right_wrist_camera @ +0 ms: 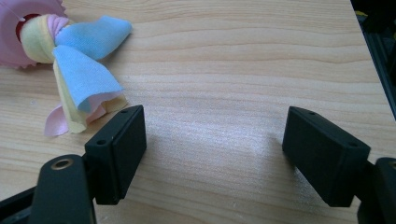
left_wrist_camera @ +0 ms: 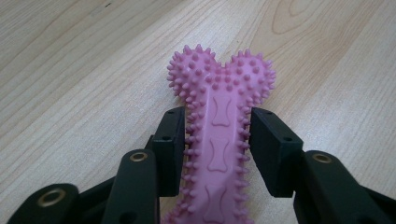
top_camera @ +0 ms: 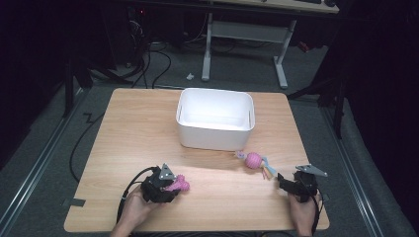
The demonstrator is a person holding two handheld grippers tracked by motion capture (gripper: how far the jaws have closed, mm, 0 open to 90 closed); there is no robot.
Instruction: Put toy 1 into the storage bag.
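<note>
You are seated at a wooden counter (top_camera: 128, 133) with a hand-held gripper in each hand; a white bin (top_camera: 216, 118) stands open and looks empty at the middle of the far half, and two pet toys lie on the near half.

Your left hand-held gripper (top_camera: 170, 183) sits at the near left of the counter; in the left gripper view its two black jaws stand on either side of the shaft of a pink spiky bone toy (left_wrist_camera: 219, 140); the left pad (left_wrist_camera: 172, 140) touches the nubs, the right pad (left_wrist_camera: 273, 144) sits just beside them, so the jaws look closed on the toy or all but closed; the toy appears to lie flat on the wood, its knobbed end pointing away from you.

Your right hand-held gripper (top_camera: 291, 185) rests at the near right, jaws spread wide with bare wood between them; a pink ball toy with blue, yellow and pink cloth tails (right_wrist_camera: 70, 65) lies just ahead of its left jaw, apart from it, and near the bin's front wall.

The step in hand looks like the grasp of the bone toy; next, you would firm the squeeze, lift the toy off the counter, carry it forward over the bin's rim and release; the right hand-held gripper would need to shift toward the ball toy.
</note>
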